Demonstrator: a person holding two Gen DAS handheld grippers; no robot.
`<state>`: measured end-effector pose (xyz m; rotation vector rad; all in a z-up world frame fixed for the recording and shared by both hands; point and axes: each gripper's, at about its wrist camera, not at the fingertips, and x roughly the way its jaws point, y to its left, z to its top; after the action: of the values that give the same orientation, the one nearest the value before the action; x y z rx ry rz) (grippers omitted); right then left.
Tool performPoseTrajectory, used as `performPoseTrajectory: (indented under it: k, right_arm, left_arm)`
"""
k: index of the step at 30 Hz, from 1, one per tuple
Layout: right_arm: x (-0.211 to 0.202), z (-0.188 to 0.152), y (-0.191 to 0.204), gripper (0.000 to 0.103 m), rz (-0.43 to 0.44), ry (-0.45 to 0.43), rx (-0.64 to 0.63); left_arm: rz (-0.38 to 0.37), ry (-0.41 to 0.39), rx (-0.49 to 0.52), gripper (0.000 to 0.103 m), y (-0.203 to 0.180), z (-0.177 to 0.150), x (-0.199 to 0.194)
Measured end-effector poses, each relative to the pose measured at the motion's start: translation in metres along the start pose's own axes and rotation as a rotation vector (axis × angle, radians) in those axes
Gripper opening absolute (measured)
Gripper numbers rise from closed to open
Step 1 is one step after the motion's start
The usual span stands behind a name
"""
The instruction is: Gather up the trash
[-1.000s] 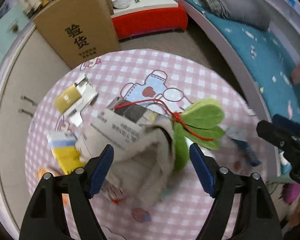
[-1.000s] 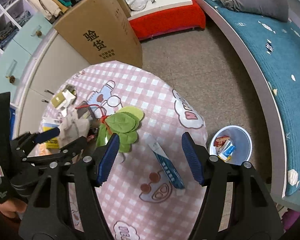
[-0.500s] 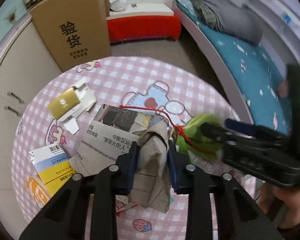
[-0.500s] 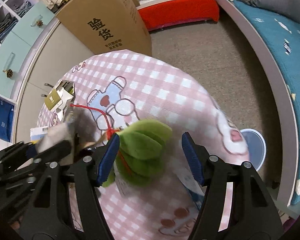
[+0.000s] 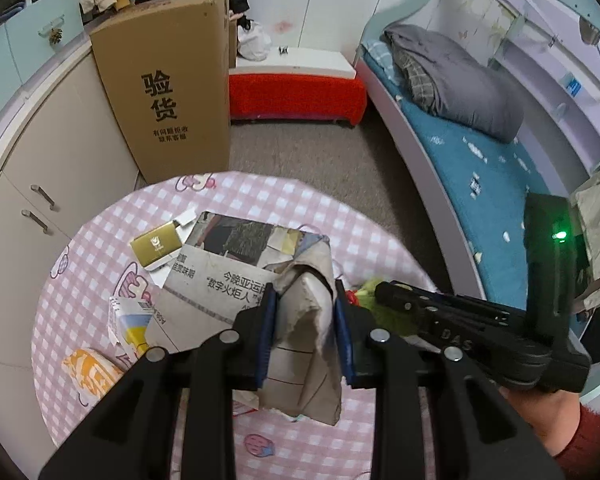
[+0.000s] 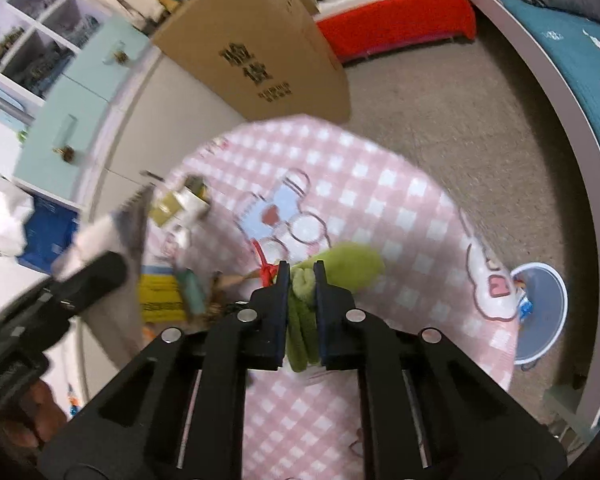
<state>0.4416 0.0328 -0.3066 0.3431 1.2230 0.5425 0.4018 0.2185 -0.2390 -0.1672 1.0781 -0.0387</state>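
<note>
while cartons (image 5: 156,246) litter the bench (image 5: 100,248), left tongs (image 5: 305,332) pinch newspaper (image 5: 220,280), right tongs (image 6: 302,298) just closed on green leaves (image 6: 340,266); bin (image 6: 540,312) awaits.

Round table (image 5: 284,200) cluttered left: gold box (image 5: 158,245), yellow carton (image 5: 134,326). Cardboard box (image 5: 172,92) blocks far edge. Right cloth (image 6: 400,208) bare.

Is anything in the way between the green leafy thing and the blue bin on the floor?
Nothing visible blocks it. The right tool is shut on the green felt leaves above the pink checked table. The bin stands on the floor just past the table's edge, open at the top, with only bare tablecloth between.
</note>
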Motion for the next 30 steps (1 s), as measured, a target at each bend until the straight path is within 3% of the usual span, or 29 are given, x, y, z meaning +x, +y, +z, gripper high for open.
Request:
performPoseTrajectory:
  k: [10,15,23,30]
  right_arm:
    - [-0.115,0.019,-0.021,0.012,0.052,-0.190,0.007]
    - [-0.173,0.017,-0.060,0.012,0.003,-0.261,0.027]
    - [-0.244,-0.018,-0.142,0.012,-0.111,-0.329,0.128]
    - [-0.288,-0.056,-0.208,0.012,-0.199,-0.362,0.226]
  left_arm:
    - [-0.066,-0.137,-0.009,0.026,-0.065,0.010,-0.062]
    - [-0.122,-0.164,0.039,0.026,-0.124,0.012,-0.072]
    - [-0.219,-0.110,0.146,0.026,-0.227,-0.001,-0.058]
    - [-0.291,-0.004,0.238,0.026,-0.303,-0.021,-0.030]
